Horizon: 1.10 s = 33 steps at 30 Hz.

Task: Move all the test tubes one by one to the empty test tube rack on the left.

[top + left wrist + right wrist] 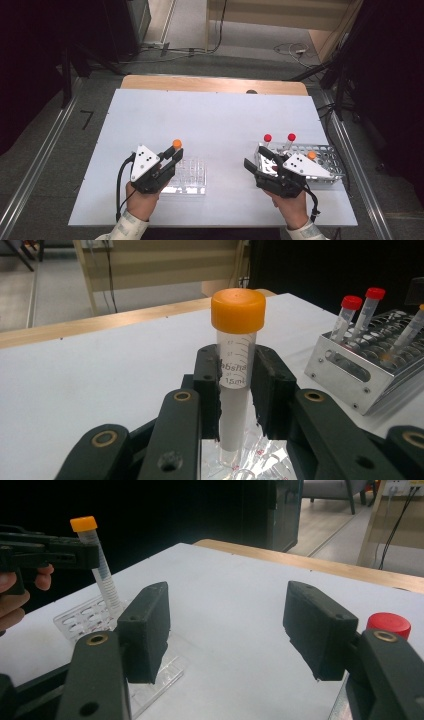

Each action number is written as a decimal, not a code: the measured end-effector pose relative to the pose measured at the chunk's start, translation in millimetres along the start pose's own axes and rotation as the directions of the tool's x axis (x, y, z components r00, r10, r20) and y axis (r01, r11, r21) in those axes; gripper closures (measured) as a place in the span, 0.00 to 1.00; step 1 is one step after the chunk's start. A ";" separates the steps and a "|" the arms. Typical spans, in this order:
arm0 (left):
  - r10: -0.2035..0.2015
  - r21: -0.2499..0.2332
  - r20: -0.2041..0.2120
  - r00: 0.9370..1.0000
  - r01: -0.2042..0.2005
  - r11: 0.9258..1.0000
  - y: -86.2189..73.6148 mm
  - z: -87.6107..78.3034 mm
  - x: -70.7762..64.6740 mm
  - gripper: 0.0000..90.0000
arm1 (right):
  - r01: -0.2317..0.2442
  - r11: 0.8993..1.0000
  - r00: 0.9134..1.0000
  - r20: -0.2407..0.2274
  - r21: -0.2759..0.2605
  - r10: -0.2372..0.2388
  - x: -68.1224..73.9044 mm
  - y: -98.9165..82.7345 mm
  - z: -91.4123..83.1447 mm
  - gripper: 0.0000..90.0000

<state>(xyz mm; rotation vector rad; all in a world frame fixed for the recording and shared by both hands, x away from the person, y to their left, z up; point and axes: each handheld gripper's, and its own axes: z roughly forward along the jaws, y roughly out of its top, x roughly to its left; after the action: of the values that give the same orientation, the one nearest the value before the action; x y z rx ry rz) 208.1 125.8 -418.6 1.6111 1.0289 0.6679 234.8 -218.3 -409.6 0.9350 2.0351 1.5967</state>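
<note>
A clear tube with an orange cap [238, 310] stands upright between the pads of my left gripper [236, 385], which is shut on it just below the cap. In the high view the left gripper [173, 153] holds this tube [177, 144] over the far left corner of a clear plastic rack [190, 176]. The tube's lower end hangs just above that rack [260, 460]. My right gripper [232, 630] is open with only bare table between its jaws. It sits by the left end of a metal rack [325, 162], its jaws pointing toward the table's middle [256, 159].
The metal rack [350, 375] holds two red-capped tubes [268, 137] [291, 136] and one orange-capped tube [311, 155]. A red cap [389, 625] shows close beside my right jaw. The white table [210, 120] has a wooden far edge; cables lie on the floor beyond.
</note>
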 end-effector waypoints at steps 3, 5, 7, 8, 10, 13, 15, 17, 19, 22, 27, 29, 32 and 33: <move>0.007 -0.001 -0.002 1.000 -0.007 1.000 -0.9 3.4 -0.8 0.83 | 0.000 1.000 1.000 -0.001 0.002 0.000 0.2 -0.2 0.4 0.38; 0.010 -0.001 -0.004 1.000 -0.010 1.000 -2.0 5.7 -0.9 0.83 | -0.001 1.000 1.000 -0.002 0.003 0.001 0.6 -0.3 0.5 0.38; 0.015 -0.002 -0.008 1.000 -0.015 1.000 -3.1 7.4 -0.7 0.83 | -0.001 1.000 1.000 -0.002 0.003 0.001 0.9 -0.3 0.6 0.38; 0.014 -0.003 -0.009 1.000 -0.014 1.000 -3.8 8.4 -0.3 0.83 | -0.001 1.000 1.000 -0.002 0.003 0.001 0.9 -0.3 0.6 0.38; 0.014 0.002 -0.013 1.000 -0.014 1.000 -5.6 10.7 0.8 0.83 | -0.001 1.000 1.000 -0.003 0.004 0.001 1.3 -0.4 0.7 0.38; 0.013 0.011 -0.013 1.000 -0.013 1.000 -8.0 12.5 1.0 0.83 | -0.001 1.000 1.000 -0.002 0.005 0.001 1.4 -0.6 0.7 0.38; 0.014 0.014 -0.011 1.000 -0.014 1.000 -9.1 12.8 0.3 0.83 | -0.001 1.000 1.000 -0.002 0.003 0.002 0.9 -0.5 0.5 0.38; 0.018 0.022 -0.009 1.000 -0.018 1.000 -11.2 13.3 -0.1 0.83 | -0.001 1.000 1.000 -0.002 0.002 0.001 0.7 -0.5 0.3 0.38; 0.017 0.035 -0.008 1.000 -0.017 0.999 -14.0 14.2 -0.2 0.83 | 0.000 1.000 1.000 -0.001 0.002 0.000 0.8 -0.5 0.1 0.38; 0.024 0.056 -0.005 1.000 -0.023 0.998 -17.9 15.5 -1.0 0.83 | 0.000 1.000 1.000 -0.001 0.001 0.000 0.6 -0.6 -0.3 0.38; 0.031 0.077 -0.007 1.000 -0.030 0.997 -19.9 17.5 -1.8 0.83 | 0.002 1.000 1.000 -0.001 0.002 -0.002 0.5 -0.7 -0.6 0.38; 0.030 0.085 -0.005 1.000 -0.030 0.996 -20.7 18.1 -2.2 0.82 | 0.000 1.000 1.000 0.001 0.003 0.000 0.7 -0.9 -0.5 0.38; 0.032 0.100 -0.004 0.999 -0.031 0.994 -21.7 19.0 -2.8 0.82 | -0.001 1.000 1.000 0.001 0.004 0.001 0.6 -0.9 -0.6 0.38; 0.031 0.105 -0.006 1.000 -0.030 0.994 -21.8 19.0 -2.9 0.82 | 0.000 1.000 1.000 0.001 0.003 0.000 0.6 -0.9 -0.7 0.38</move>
<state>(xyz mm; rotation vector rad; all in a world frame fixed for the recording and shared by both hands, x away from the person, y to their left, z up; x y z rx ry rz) 216.4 115.7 -444.6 1.7197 1.0620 0.6500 233.7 -218.5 -410.2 0.9372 2.0377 1.5935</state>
